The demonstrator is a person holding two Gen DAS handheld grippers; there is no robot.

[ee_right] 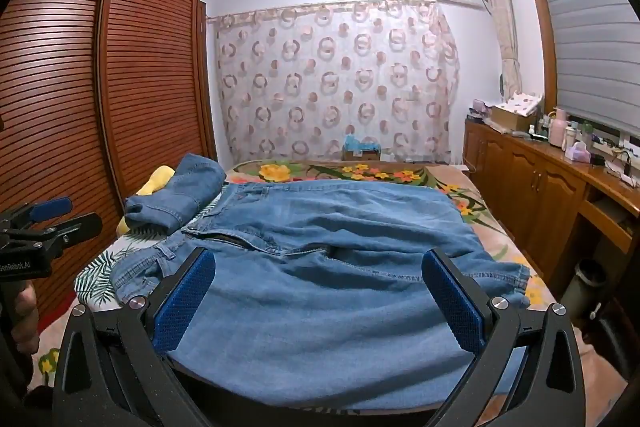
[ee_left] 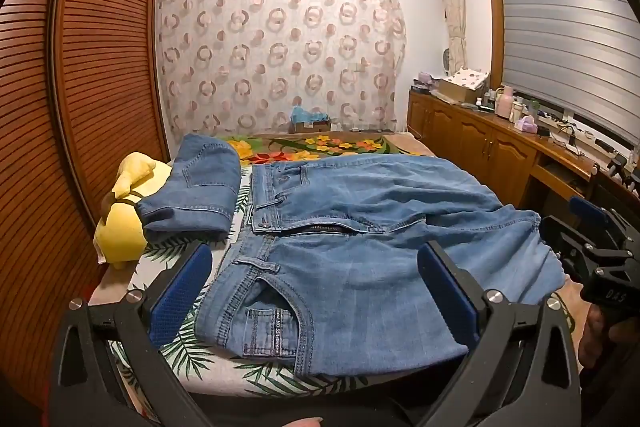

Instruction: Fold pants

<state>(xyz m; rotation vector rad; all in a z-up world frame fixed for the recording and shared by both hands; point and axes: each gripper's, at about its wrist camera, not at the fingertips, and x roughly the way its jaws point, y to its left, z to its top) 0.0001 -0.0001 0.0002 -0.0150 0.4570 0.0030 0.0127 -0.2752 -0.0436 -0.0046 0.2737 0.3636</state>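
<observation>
Presently, a pair of blue denim pants [ee_left: 360,227] lay spread flat across the bed [ee_left: 280,379], waistband toward the left, fly unzipped, legs running off to the right. The bed carried a leaf-print sheet near the front edge and a floral blanket [ee_left: 320,145] farther back. A second, already folded piece of denim [ee_left: 200,187] rested just beside the waistband, propped against a yellow plush toy [ee_left: 124,211] at the left edge of the bed.

The left gripper [ee_left: 316,291] stood over the front pocket and hip area of the pants, its jaws spread wide and released, with no cloth pinched; whether the blue pads [ee_left: 180,291] touched the denim could not be told. The right gripper [ee_right: 320,299] was likewise released, jaws at full spread, positioned over the near leg portion of the pants and grasping nothing. Each gripper appeared at the edge of the other's view, with part of a hand [ee_left: 600,339] visible on its handle.

A slatted wooden wardrobe [ee_left: 80,87] stood to the left, a patterned curtain [ee_left: 280,55] behind the bed, and a wooden cabinet [ee_left: 480,139] with assorted items along the right wall.
</observation>
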